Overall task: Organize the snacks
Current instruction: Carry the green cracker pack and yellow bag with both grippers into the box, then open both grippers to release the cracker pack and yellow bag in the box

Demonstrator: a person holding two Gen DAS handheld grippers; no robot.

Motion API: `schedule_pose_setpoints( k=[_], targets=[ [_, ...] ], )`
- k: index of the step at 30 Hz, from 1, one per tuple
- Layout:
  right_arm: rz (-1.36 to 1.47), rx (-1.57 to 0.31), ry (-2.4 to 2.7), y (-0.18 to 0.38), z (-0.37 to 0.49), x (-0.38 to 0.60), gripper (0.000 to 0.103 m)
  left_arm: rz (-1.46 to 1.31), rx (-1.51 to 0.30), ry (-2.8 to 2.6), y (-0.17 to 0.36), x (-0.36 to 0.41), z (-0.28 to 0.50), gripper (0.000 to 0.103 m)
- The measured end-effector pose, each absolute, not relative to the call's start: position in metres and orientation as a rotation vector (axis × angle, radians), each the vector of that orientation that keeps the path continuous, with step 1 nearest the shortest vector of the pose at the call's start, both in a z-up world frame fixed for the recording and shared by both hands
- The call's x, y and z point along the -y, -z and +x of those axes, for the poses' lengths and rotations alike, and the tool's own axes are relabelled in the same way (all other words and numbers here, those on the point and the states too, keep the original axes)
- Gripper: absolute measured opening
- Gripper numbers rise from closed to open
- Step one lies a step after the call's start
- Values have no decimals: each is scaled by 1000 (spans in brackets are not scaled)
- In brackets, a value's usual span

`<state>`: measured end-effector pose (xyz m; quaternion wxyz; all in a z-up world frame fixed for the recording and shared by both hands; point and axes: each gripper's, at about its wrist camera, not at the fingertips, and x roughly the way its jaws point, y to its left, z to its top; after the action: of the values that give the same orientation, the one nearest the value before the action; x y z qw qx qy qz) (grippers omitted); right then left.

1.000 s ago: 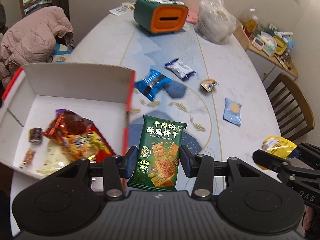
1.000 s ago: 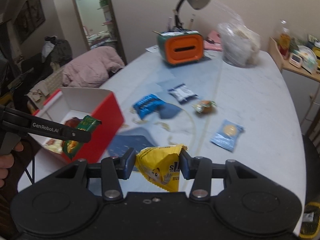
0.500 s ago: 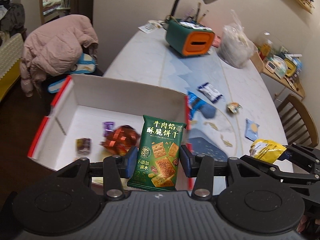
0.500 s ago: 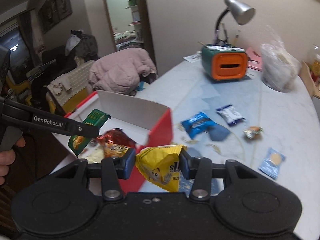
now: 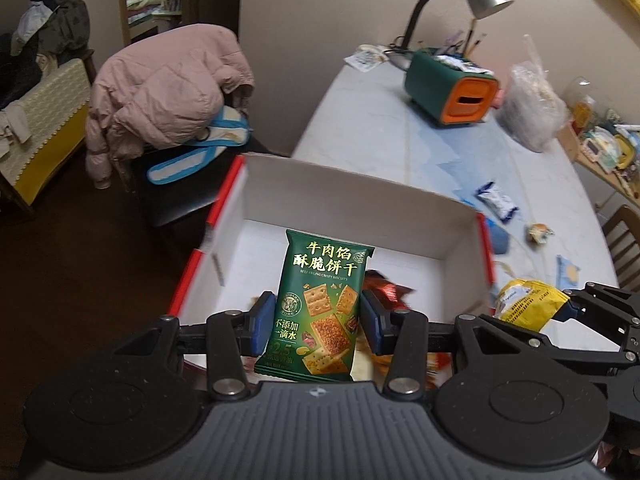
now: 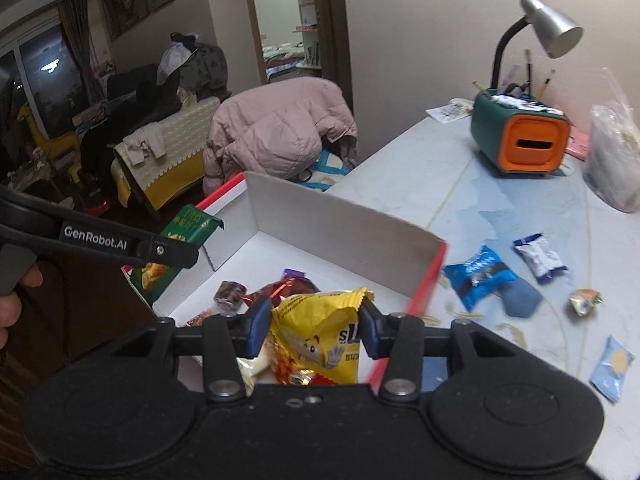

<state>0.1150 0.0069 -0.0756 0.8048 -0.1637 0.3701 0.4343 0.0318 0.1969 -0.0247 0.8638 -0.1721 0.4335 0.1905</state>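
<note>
On the green biscuit packet (image 5: pixel 320 312) I read yellow Chinese characters "牛肉馅 酥脆饼干", with a thin English line beneath that looks like "BEEF FILLING CRISPY BISCUITS", though it is small. Lower left on it stands "不添加一滴水", and below that "2.5". In my right wrist view, the left gripper's arm (image 6: pixel 104 238) carries "GenRobot.AI" in white. The yellow packet (image 6: pixel 320 340) shows only a partial "S"; other wrappers' print is too small for me.
</note>
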Motion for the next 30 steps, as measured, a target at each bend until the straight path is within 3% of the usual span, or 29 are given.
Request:
schedule_pose_setpoints(
  k=[11, 30],
  targets=[
    [-397, -886, -948, 116, 115, -60, 45, -336, -988, -428, 57, -242, 46, 45],
    [-514, -912, -944, 149, 98, -91, 45, -214, -1105, -381, 101, -238, 67, 45]
  ],
)
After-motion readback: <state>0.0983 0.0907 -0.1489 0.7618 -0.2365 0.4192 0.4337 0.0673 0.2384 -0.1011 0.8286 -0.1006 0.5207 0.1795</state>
